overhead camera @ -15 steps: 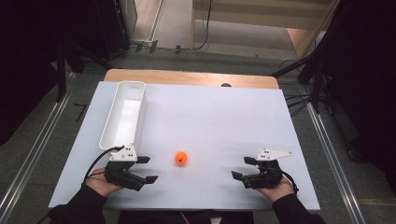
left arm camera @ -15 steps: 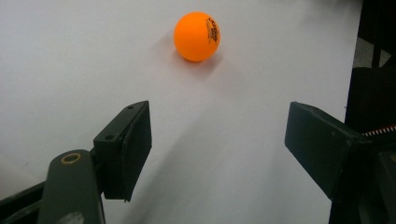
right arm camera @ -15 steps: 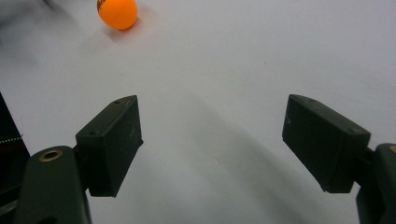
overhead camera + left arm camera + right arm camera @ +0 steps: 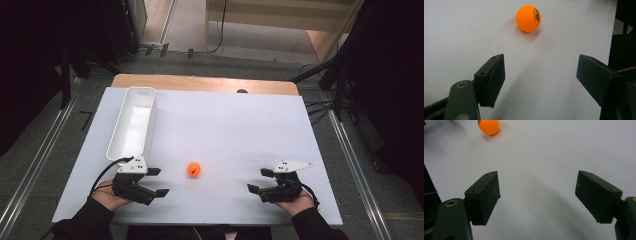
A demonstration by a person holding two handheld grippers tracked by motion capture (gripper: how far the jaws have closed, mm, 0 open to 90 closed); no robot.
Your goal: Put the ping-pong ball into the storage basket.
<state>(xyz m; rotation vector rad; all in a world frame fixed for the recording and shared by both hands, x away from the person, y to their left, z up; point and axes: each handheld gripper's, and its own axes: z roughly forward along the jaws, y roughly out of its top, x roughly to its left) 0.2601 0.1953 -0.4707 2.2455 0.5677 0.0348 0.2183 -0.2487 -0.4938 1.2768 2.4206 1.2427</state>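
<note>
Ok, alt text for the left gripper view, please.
An orange ball with dark print lies on the white table, ahead of the open left hand-held gripper, whose two black jaws stand wide apart with nothing between them.

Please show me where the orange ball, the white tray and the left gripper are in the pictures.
Ball (image 4: 194,169): high view, middle of the ball.
Tray (image 4: 150,121): high view, its right wall.
Left gripper (image 4: 158,181): high view, midway between the tips of its open jaws.
</note>
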